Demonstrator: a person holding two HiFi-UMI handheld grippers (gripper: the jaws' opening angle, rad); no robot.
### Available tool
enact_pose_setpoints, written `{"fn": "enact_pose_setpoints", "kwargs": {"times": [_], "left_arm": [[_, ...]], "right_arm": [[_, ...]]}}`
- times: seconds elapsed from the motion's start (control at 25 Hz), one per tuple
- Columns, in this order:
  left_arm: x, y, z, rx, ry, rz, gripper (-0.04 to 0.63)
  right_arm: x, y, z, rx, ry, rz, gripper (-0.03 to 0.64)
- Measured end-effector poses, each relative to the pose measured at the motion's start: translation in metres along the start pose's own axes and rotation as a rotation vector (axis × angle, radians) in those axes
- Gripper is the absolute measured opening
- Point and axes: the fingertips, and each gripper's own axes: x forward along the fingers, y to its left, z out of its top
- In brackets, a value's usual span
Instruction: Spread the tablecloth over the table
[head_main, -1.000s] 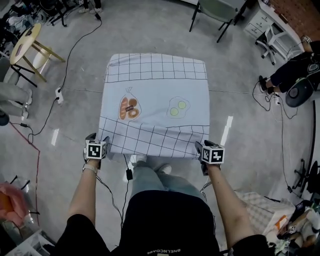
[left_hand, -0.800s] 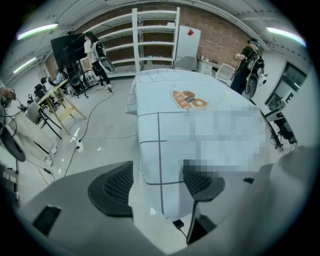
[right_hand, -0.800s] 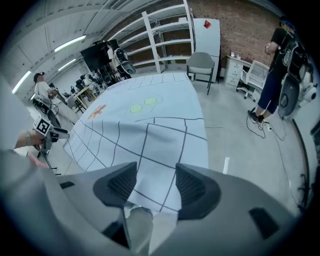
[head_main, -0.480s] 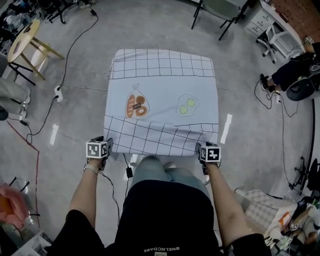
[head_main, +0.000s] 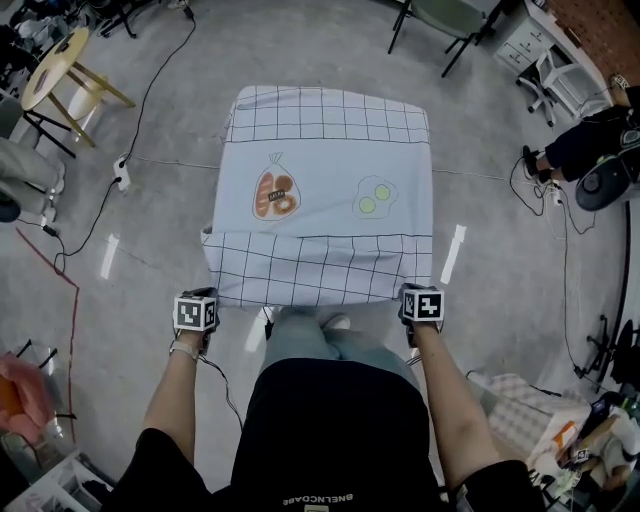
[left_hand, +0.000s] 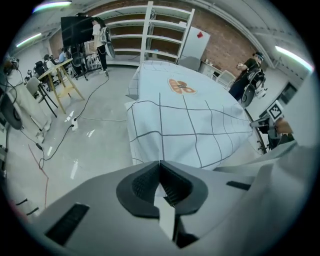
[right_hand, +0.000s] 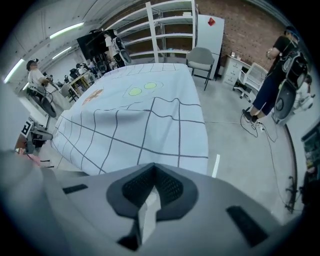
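**Both grippers pinch the near hem of the tablecloth**

In the head view we see the whole tablecloth (head_main: 325, 150) at once. It lies over a table that it hides completely, and its near end hangs down over the edge towards us. The cloth is pale blue, with a dark grid band at the far and near ends. The plain middle bears an orange drawing (head_main: 275, 193) and a green one (head_main: 373, 197). The left gripper (head_main: 203, 297) and the right gripper (head_main: 408, 293) sit at the two near corners of the hanging band, but their marker cubes cover the jaws here. A wooden stool (head_main: 60, 75) stands well apart, at the far left.

The left gripper view supplies what the head view lacks. The jaws have just closed and meet at the hem, with a pale strip of cloth between the pads. We also see the near left corner drop in a soft fold, with white shelving (left_hand: 150, 30) beyond the table.

The right gripper view shows the same grip: the jaws have just closed on the hem, with pale cloth between them. Here the gridded band ripples towards the corner, and a grey chair (right_hand: 200, 59) stands past the far end.
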Motion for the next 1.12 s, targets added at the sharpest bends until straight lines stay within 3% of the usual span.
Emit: {"fn": "enact_pose_setpoints", "kwargs": {"times": [0.24,0.48,0.56,0.76,1.0,1.12], "left_arm": [[-0.001,-0.023,-0.066,-0.058,0.062,-0.013,0.014],[0.008,-0.039,-0.101,-0.064,0.089,0.000,0.014],[0.012,-0.042,-0.106,-0.046,0.077,0.027,0.014],[0.015,-0.042,-0.104,-0.054,0.026,0.090,0.017],[0.001,-0.051,-0.084,-0.135,-0.048,0.048,0.026],[-0.019,-0.052,-0.067,-0.163,-0.067,0.063,0.133]], "right_arm": [[-0.008,-0.009,-0.030,-0.041,0.096,0.009,0.008],[-0.008,-0.021,-0.075,-0.047,0.107,0.002,0.008],[-0.009,-0.026,-0.081,-0.007,0.068,0.008,0.009],[-0.012,-0.028,-0.070,0.075,-0.019,0.069,0.040],[-0.022,-0.044,-0.029,0.102,-0.105,0.041,0.149],[-0.015,-0.054,-0.005,0.107,-0.119,0.015,0.200]]}}
